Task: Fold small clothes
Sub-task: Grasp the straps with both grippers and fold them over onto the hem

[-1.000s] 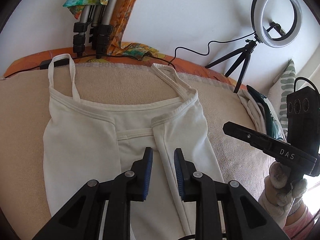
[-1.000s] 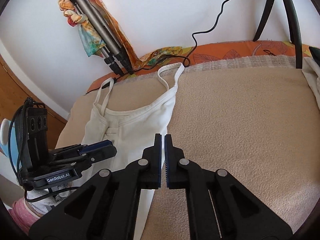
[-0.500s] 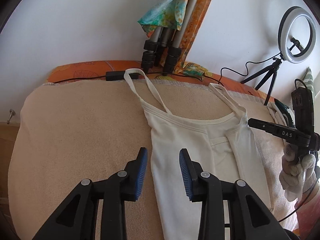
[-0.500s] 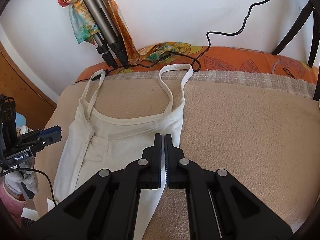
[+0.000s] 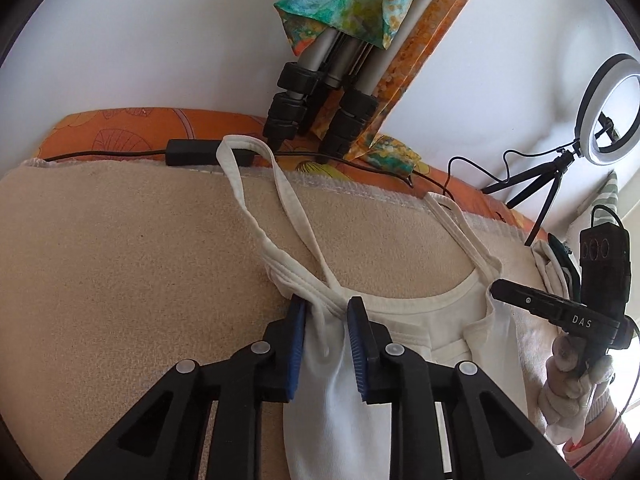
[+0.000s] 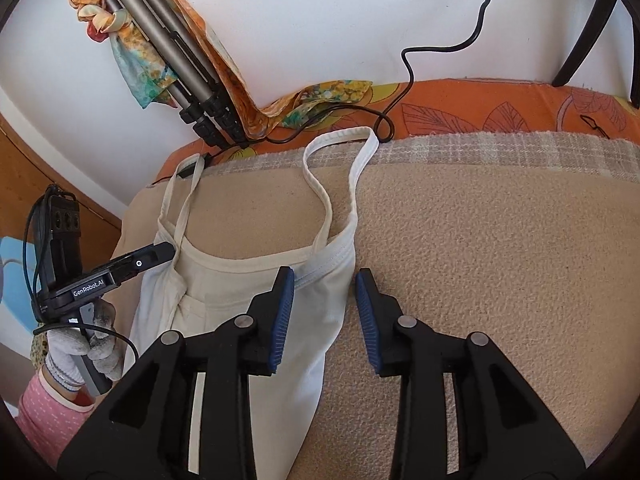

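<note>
Two grippers over one white camisole [image 6: 256, 304], spread flat on beige blanket [image 5: 120, 264] with straps toward the wall. Left gripper [image 5: 326, 312] at the top corner of the garment, blue pads on both sides of bunched fabric just under the strap root; looks clamped on the cloth, though a gap between pads stays visible, filled with fabric. Right gripper [image 6: 325, 280] with fingers spread wide apart, holding nothing: one pad above the hem band, other pad above bare blanket, the garment's corner between them. Cannot tell whether these pads touch the cloth.

Around: folded tripod legs [image 5: 320, 120] leaning on the white wall, wrapped in colourful scarf [image 5: 352, 4], standing just behind the strap loop [image 5: 248, 152]. Black cable [image 5: 120, 155] with small box running along the orange patterned sheet [image 5: 120, 128] at blanket's far edge; the strap loop lies over that box. Ring light [image 5: 610, 110] on small black tripod at far right. Another pale cloth [image 5: 556, 276] near it, partly hidden by the right gripper body. Gloved hand [image 6: 84, 348] with pink sleeve holding the left device.
</note>
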